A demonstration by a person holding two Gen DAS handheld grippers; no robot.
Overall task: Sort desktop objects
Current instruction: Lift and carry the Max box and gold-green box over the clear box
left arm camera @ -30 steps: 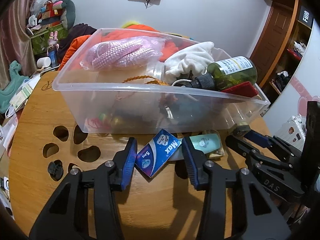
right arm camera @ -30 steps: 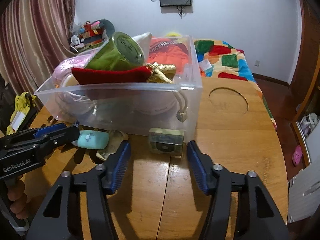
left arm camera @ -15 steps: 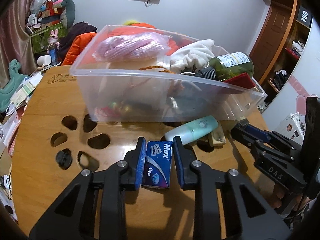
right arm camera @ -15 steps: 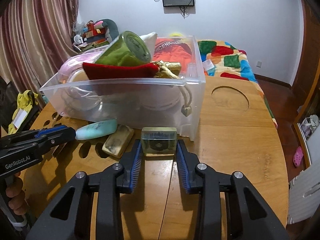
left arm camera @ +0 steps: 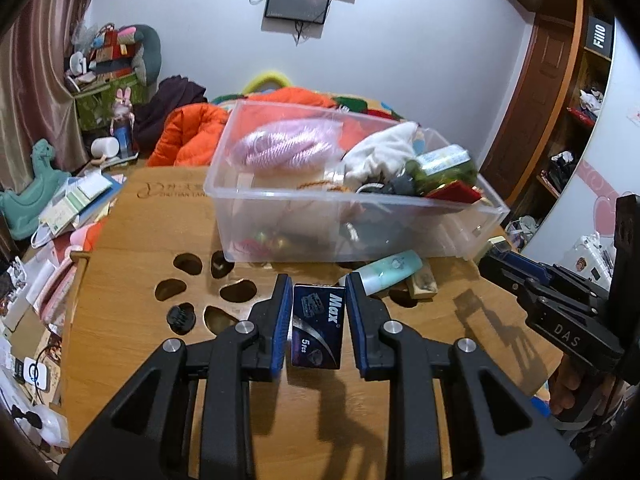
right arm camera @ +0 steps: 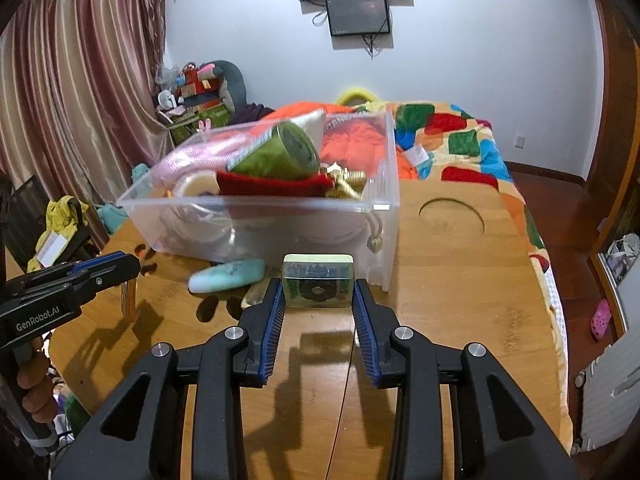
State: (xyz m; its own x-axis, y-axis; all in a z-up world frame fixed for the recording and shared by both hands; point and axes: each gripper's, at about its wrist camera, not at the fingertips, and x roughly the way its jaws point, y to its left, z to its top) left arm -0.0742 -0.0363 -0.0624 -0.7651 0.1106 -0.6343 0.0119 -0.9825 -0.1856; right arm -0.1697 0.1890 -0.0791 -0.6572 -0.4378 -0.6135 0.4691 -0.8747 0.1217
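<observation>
My left gripper (left arm camera: 317, 300) is shut on a dark blue "Max" blade box (left arm camera: 318, 326) and holds it above the wooden table (left arm camera: 132, 248). My right gripper (right arm camera: 318, 300) is shut on a small green rectangular box (right arm camera: 318, 282), lifted above the table in front of the clear plastic bin (right arm camera: 280, 226). The bin (left arm camera: 348, 222) holds a pink bundle, white cloth, a green bottle and a red pouch. A mint tube (left arm camera: 386, 270) and a gold-brown bar (left arm camera: 422, 282) lie on the table by the bin's front wall.
The table has paw-shaped cutouts (left arm camera: 208, 284) at the left and a round recess (right arm camera: 450, 222) at the right. Papers and clutter (left arm camera: 64, 208) lie left of the table. A bed with a colourful quilt (right arm camera: 452, 144) stands behind.
Both grippers closed on their objects and lifted them off the table, drawing back from the bin. The blade box and green box now hang above the table.
</observation>
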